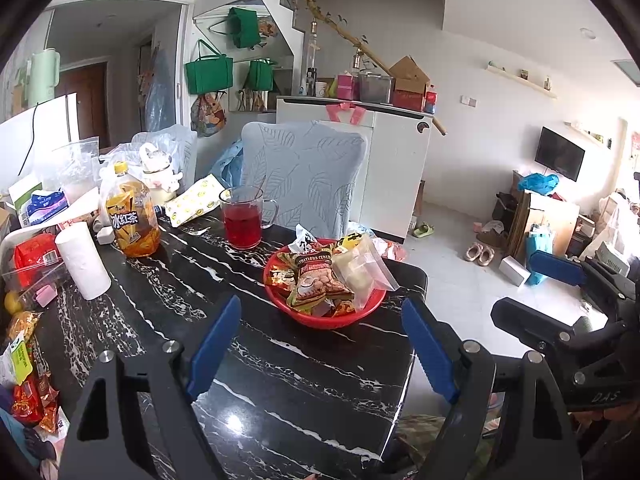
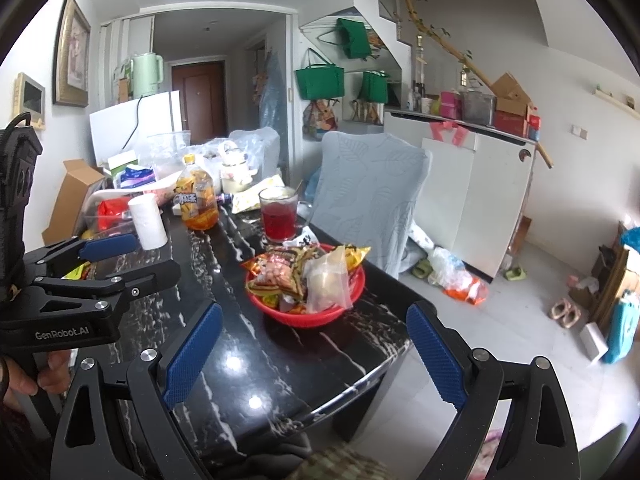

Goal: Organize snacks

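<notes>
Snacks (image 1: 324, 276) heaped in red bowl (image 1: 320, 318) — peanut pack lengthwise toward camera | both grippers' fingers wide apart, empty

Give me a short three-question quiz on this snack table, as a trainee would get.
1. True or false: the round red plastic basket on the black marbled table is piled with snack packets.
2. What holds the red drink: (a) the clear glass mug, (b) the white paper roll, (c) the amber iced-tea bottle?
3. Fill in: both the left gripper and the right gripper are ____ and holding nothing.

Key: 1 true; 2 a; 3 open.
</notes>
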A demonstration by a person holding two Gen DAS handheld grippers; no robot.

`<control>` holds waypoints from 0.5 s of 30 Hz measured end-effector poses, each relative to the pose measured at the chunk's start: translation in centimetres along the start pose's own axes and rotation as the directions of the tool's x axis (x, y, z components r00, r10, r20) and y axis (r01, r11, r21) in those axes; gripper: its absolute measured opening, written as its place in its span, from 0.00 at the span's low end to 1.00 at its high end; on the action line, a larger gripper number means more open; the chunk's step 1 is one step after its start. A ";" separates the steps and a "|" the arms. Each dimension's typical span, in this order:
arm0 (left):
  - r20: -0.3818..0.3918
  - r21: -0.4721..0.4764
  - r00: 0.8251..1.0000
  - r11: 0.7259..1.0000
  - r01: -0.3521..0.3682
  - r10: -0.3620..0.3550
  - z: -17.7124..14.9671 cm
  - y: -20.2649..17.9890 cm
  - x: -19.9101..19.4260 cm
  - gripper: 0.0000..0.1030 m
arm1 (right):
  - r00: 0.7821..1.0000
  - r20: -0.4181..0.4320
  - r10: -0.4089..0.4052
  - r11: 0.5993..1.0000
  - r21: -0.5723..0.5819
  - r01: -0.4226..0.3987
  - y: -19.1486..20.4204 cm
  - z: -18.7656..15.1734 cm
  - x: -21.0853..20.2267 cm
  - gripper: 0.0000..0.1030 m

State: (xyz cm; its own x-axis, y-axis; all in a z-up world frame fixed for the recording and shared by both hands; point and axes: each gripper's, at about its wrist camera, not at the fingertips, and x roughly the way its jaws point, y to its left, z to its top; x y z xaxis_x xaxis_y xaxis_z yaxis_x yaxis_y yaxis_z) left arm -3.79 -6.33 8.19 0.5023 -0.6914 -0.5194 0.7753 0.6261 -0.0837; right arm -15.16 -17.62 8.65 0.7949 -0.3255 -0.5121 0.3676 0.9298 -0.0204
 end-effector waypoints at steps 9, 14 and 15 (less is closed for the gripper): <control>0.005 0.010 1.000 1.000 -0.005 0.005 0.1 -0.2 -0.2 0.80 | 1.000 -0.002 0.001 1.000 0.000 -0.001 -0.1 -0.1 0.2 0.92; 0.004 0.013 1.000 1.000 -0.007 0.007 0.1 -0.3 -0.3 0.80 | 1.000 -0.003 -0.001 1.000 0.001 0.001 -0.1 -0.2 0.2 0.92; 0.002 0.013 1.000 1.000 -0.009 0.009 0.1 -0.4 -0.2 0.80 | 1.000 -0.003 -0.001 1.000 0.001 0.001 -0.1 -0.2 0.2 0.92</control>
State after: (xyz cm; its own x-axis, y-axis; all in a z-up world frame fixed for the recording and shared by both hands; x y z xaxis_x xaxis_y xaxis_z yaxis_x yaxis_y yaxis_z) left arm -4.15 -6.41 8.42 0.5102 -0.6863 -0.5184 0.7756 0.6276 -0.0674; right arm -15.10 -17.71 8.42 0.7928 -0.3261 -0.5148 0.3693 0.9291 -0.0198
